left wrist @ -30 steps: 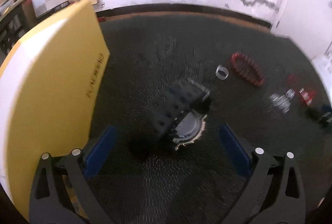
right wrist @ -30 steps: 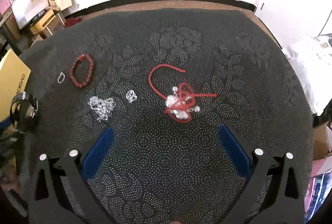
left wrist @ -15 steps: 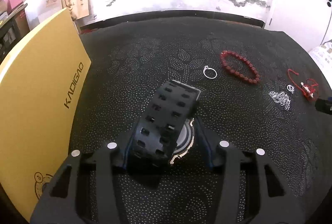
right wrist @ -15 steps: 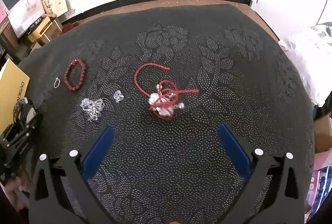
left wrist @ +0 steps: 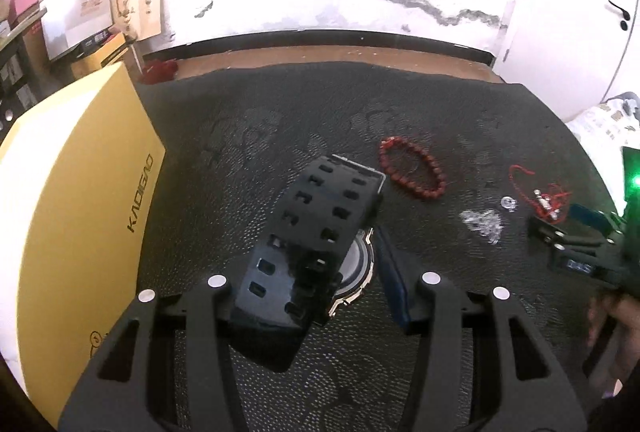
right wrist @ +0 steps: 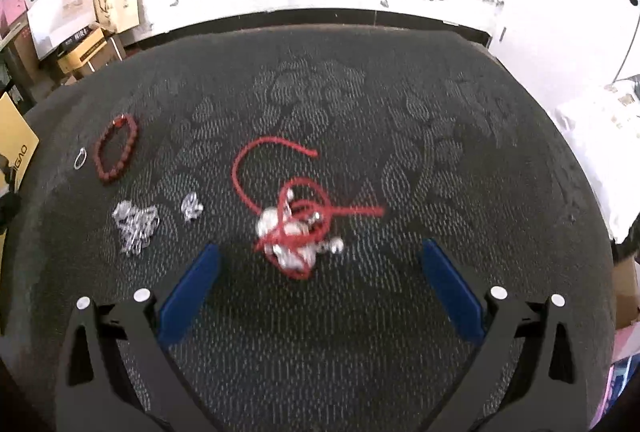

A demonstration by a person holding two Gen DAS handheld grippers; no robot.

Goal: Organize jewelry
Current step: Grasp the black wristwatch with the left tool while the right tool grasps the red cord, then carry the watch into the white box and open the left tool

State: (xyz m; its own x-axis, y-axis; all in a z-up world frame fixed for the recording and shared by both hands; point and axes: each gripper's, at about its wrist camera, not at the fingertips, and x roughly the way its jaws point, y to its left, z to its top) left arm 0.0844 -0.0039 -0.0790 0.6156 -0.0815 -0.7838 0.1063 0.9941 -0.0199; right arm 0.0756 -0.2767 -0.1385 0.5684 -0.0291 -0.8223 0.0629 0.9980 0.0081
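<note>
Nearby, yellow box (left wrist: 72, 191) left of left gripper (left wrist: 316, 268) pinching black watch (left wrist: 320, 228); right gripper (right wrist: 320, 272) spread over red cord tangle (right wrist: 294, 220).

A second ago the left gripper (left wrist: 316, 268) stands wide around the black watch (left wrist: 320, 232), which lies on the dark cloth (left wrist: 248, 135); now its jaws clamp the watch and the strap rises toward twelve o'clock, lifted off the cloth. The small ring beside the red bead bracelet (left wrist: 412, 167) is now hidden behind the strap. The right gripper (right wrist: 320, 272), jaws apart as before, sits lower, and the red cord tangle (right wrist: 292, 228) lies closer between its blue pads (right wrist: 188, 292).
</note>
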